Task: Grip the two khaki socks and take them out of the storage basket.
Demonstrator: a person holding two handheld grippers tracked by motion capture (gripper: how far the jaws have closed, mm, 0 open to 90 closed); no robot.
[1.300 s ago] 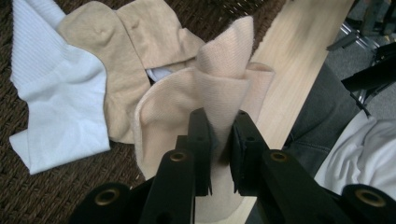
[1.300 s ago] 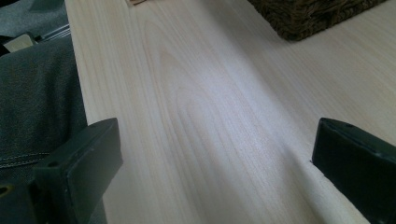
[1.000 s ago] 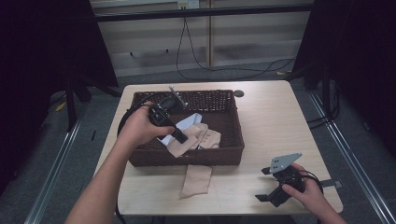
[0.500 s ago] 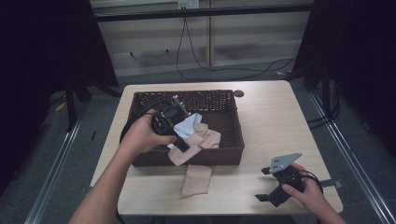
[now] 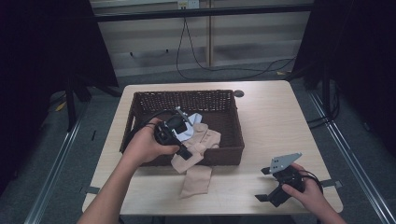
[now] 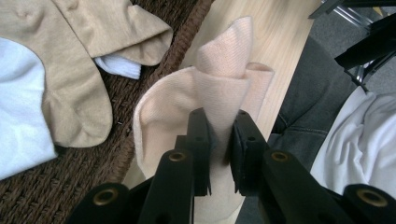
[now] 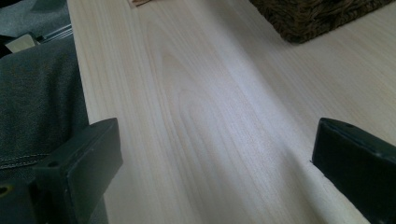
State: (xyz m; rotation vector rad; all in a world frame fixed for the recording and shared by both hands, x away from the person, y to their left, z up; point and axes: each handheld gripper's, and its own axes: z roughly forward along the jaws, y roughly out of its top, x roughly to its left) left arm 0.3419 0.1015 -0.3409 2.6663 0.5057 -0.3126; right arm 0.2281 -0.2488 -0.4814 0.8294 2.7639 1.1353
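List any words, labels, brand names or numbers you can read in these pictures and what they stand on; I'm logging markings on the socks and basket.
None: no readable text on the pale pink sock in the left tongs, the tan socks, the wicker basket, the table or the right tongs.

Light wooden table (image 5: 280,116) sits on a grey floor (image 5: 56,177), dark curtains (image 5: 46,42) hanging left and right. Far wall is pale panelling (image 5: 252,32) with black cables (image 5: 187,51) dangling down. Pretty dim lighting overall.

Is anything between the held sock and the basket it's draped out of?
Only the basket's front wall: the sock, pinched by the left hand-held gripper, hangs over that rim onto the table. Nothing else visibly blocks it.
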